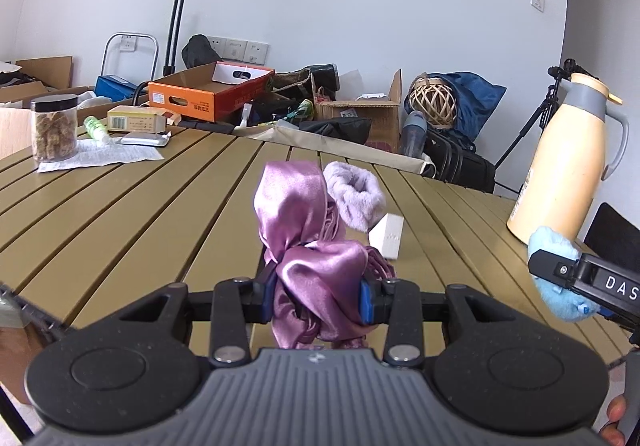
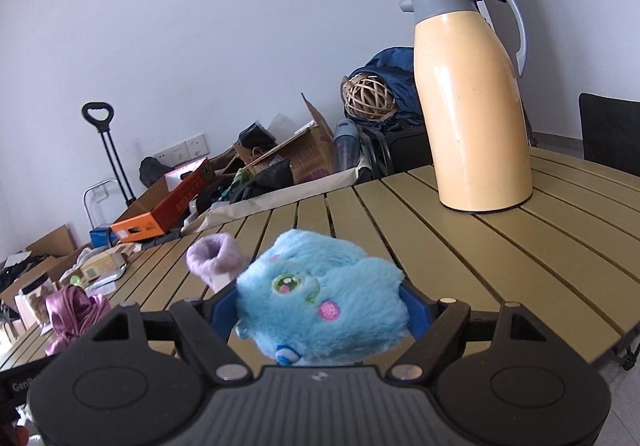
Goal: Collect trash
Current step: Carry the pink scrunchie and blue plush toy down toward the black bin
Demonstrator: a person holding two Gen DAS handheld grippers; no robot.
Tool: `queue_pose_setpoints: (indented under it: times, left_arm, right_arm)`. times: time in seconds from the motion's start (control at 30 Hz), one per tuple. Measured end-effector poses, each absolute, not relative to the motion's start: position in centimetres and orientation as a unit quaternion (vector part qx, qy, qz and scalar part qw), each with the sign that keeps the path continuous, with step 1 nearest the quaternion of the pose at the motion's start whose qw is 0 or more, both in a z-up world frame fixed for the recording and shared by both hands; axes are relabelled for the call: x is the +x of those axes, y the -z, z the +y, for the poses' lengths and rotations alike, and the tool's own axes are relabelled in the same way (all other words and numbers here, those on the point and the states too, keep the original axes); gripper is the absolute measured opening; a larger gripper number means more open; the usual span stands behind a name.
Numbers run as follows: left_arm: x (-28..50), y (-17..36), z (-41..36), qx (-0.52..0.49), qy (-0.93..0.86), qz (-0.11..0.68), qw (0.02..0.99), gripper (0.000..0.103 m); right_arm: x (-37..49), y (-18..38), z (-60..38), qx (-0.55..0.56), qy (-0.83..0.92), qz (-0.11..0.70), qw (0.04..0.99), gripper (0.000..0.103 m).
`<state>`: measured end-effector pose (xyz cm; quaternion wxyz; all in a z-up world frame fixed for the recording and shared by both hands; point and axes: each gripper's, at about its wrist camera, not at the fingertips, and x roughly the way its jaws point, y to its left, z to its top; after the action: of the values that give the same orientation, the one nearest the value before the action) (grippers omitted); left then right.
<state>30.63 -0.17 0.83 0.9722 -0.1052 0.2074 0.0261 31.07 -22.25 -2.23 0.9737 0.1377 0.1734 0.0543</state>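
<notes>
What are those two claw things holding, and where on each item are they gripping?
The left gripper pinches a purple satin cloth around its bunched middle. The right gripper squeezes a blue plush toy by its two sides.

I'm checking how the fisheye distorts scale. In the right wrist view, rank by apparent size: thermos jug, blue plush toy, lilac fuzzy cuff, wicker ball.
1. thermos jug
2. blue plush toy, enlarged by nearness
3. lilac fuzzy cuff and wicker ball: too alike to rank

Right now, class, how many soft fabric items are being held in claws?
2: a shiny purple satin cloth is pinched in the left claw, and a fluffy blue plush toy is gripped in the right claw.
</notes>
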Motion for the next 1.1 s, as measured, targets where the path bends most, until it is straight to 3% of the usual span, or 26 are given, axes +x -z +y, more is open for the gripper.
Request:
queue_pose_setpoints:
  times: [0.67, 1.1]
  left_arm:
    - [20.1, 2.0, -0.7, -0.046, -0.013, 0.224, 0.974, 0.038]
    - [15.8, 5.3, 0.3, -0.023, -0.017, 0.272, 0.962, 0.038]
  right_arm:
    - [20.8, 5.6, -19.9, 0.066, -0.109, 0.189, 0.974, 0.08]
    - [16.6, 9.1, -18.9, 0.029, -0.127, 0.253, 0.959, 0.08]
